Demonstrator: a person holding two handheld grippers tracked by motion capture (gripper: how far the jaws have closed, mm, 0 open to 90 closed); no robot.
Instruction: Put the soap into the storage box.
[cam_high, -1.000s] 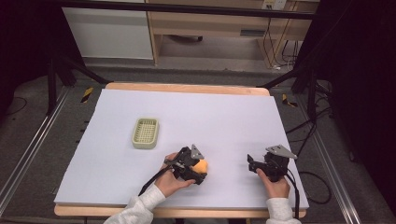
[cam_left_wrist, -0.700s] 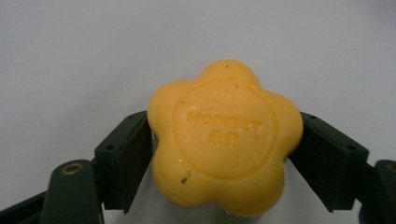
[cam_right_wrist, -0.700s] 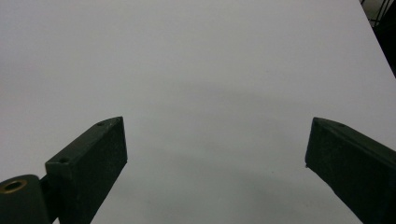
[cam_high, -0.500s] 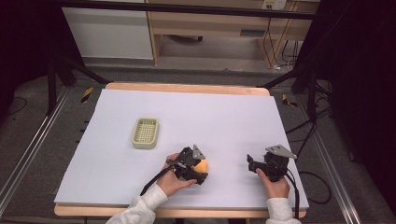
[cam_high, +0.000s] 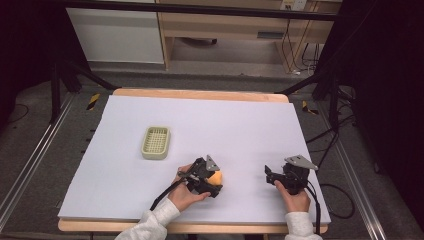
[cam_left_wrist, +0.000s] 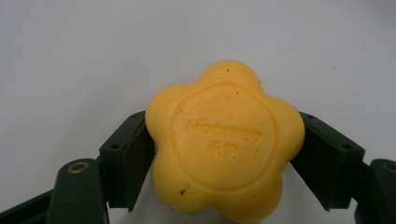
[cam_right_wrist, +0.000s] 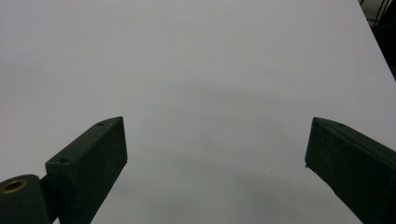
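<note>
A yellow flower-shaped soap bar (cam_left_wrist: 224, 154) with raised lettering lies on the white table sheet, near the front middle (cam_high: 216, 177). My left gripper (cam_high: 212, 182) has just been closing its jaws with the soap between them. Both black pads (cam_left_wrist: 135, 149) now touch the soap's sides. In its own view the left gripper (cam_left_wrist: 224, 140) holds the bar from both flanks. My right gripper (cam_high: 269, 176) rests on the sheet to the right, pointing left. Its jaws stand wide apart around bare sheet in the right gripper view (cam_right_wrist: 215, 144).
A pale green slotted soap dish (cam_high: 155, 142) sits on the white sheet (cam_high: 225, 125) left of centre, behind my left hand. Dark stands and cables flank the table on both sides.
</note>
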